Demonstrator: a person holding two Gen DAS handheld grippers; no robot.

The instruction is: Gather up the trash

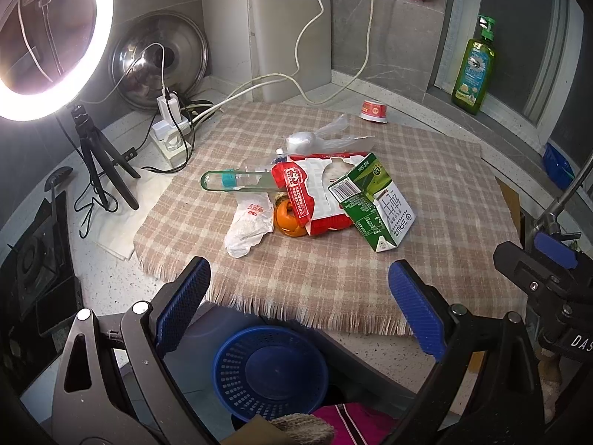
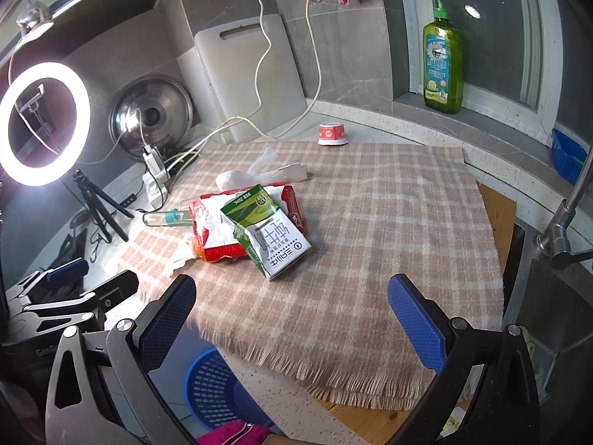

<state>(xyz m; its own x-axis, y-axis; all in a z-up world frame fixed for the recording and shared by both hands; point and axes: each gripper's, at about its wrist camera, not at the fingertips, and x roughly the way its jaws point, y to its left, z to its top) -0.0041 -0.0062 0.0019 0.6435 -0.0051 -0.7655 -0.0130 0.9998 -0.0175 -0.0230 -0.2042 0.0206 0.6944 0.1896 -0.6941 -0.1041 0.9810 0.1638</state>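
Observation:
A pile of trash lies on the checked cloth [image 1: 333,274]: a green and white milk carton [image 1: 374,200], a red and white snack bag [image 1: 315,193], an orange peel [image 1: 287,218], a white crumpled bag [image 1: 248,224], a clear tube [image 1: 237,181] and clear plastic wrap [image 1: 326,137]. A small red cup [image 1: 373,110] stands at the back. A blue basket [image 1: 270,371] sits below the counter edge. My left gripper [image 1: 300,289] is open and empty, in front of the pile. My right gripper [image 2: 292,304] is open and empty, over the cloth [image 2: 370,241] right of the carton [image 2: 270,237].
A ring light on a tripod [image 1: 48,37], a power strip with cables [image 1: 170,129], a pot lid [image 1: 159,59] and a cutting board [image 1: 289,37] stand at the back left. A green soap bottle [image 1: 474,70] stands on the sill. A faucet [image 2: 563,215] and sink are at the right.

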